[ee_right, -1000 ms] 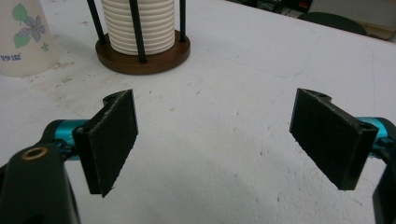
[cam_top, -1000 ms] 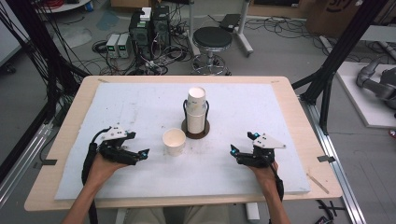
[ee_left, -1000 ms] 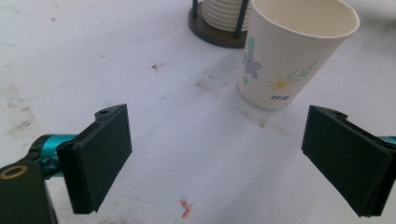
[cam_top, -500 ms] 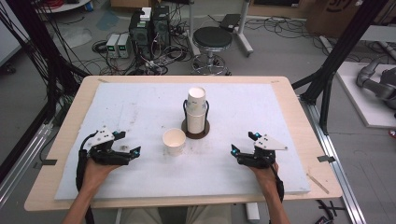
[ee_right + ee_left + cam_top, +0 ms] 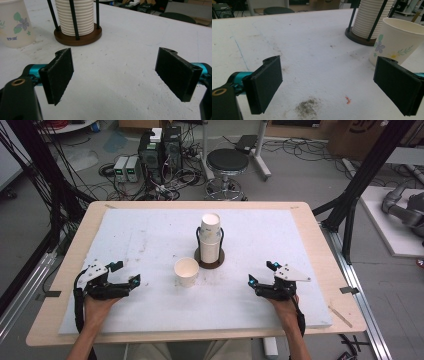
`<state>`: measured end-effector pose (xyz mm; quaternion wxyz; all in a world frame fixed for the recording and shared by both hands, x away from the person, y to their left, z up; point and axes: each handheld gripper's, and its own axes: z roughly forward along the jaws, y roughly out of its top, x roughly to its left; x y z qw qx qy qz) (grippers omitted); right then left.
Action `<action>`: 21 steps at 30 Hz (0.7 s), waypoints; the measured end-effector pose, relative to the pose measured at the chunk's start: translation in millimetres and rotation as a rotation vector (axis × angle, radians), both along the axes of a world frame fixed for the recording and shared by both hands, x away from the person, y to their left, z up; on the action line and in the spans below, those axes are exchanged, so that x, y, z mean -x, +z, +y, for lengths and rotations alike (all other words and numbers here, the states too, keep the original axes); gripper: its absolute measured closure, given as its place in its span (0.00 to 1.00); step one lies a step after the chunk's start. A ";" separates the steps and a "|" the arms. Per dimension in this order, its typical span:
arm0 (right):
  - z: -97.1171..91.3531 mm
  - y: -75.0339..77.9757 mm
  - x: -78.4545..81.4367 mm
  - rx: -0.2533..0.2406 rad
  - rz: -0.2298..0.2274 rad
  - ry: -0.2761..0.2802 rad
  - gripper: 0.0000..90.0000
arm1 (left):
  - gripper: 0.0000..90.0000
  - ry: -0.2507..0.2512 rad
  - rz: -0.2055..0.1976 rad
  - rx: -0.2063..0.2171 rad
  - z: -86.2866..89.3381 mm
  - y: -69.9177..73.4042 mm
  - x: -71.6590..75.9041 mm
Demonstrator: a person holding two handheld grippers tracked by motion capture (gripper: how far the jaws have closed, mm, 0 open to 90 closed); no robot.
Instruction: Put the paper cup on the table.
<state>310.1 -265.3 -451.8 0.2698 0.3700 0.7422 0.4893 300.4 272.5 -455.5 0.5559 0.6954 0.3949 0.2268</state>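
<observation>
Paper cup, white, floral print, upright, both hand-held grippers wide, empty.

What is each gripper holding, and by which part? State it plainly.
Nothing is held. The left gripper and right gripper both have their jaws open over bare tabletop. The single white floral paper cup stands free between them, untouched.
</observation>
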 end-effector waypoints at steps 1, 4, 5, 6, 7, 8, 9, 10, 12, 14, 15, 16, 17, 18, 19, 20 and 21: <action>0.5 0.0 0.6 -0.002 0.004 0.004 0.17 | 0.09 -0.011 -0.012 -0.012 -1.2 0.0 0.8; 0.3 -0.1 1.5 -0.002 -0.004 0.014 0.17 | 0.09 -0.023 -0.023 -0.041 -3.7 0.3 1.7; 0.0 -0.1 1.6 -0.004 -0.008 0.009 0.17 | 0.09 -0.023 -0.023 -0.041 -3.7 0.3 1.7; 0.2 -0.1 2.1 -0.010 -0.004 0.006 0.17 | 0.09 -0.018 -0.021 -0.043 -4.0 0.3 1.6; 0.2 -0.1 2.1 -0.010 -0.004 0.006 0.17 | 0.09 -0.018 -0.021 -0.043 -4.0 0.3 1.6; 0.2 -0.2 2.2 -0.006 -0.014 0.002 0.17 | 0.09 -0.015 -0.025 -0.035 -3.3 0.1 2.1; 0.3 -0.2 2.5 -0.004 -0.015 0.000 0.17 | 0.09 -0.015 -0.025 -0.035 -3.3 0.1 2.1; 0.5 -0.2 3.0 -0.001 -0.017 -0.005 0.17 | 0.09 -0.014 -0.031 -0.033 -2.9 0.1 2.8; 0.7 -0.4 4.0 -0.004 -0.022 -0.008 0.17 | 0.10 -0.010 -0.038 -0.035 -3.0 0.0 3.7; 0.2 -0.4 4.3 -0.003 -0.030 -0.013 0.17 | 0.10 -0.011 -0.045 -0.034 -2.9 -0.1 4.3; 0.1 -0.4 4.2 -0.003 -0.027 -0.013 0.17 | 0.10 -0.013 -0.045 -0.031 -2.7 -0.1 4.3; 0.1 -0.4 4.2 -0.003 -0.027 -0.013 0.17 | 0.10 -0.013 -0.045 -0.031 -2.7 -0.1 4.3; 0.2 -0.3 3.9 -0.004 -0.023 -0.013 0.17 | 0.10 -0.015 -0.044 -0.025 -2.3 -0.3 4.3; 0.5 -0.4 3.2 -0.005 -0.016 -0.013 0.17 | 0.10 -0.009 -0.044 -0.014 -1.0 -0.4 4.2; 0.6 -0.3 3.0 -0.006 -0.011 -0.013 0.17 | 0.10 -0.009 -0.044 -0.014 -1.0 -0.4 4.2; 0.6 -0.2 2.9 -0.007 -0.008 -0.013 0.17 | 0.10 -0.004 -0.042 -0.005 -0.5 -0.5 4.1; 0.6 -0.2 2.9 -0.007 -0.008 -0.013 0.17 | 0.10 -0.004 -0.042 -0.005 -0.5 -0.5 4.1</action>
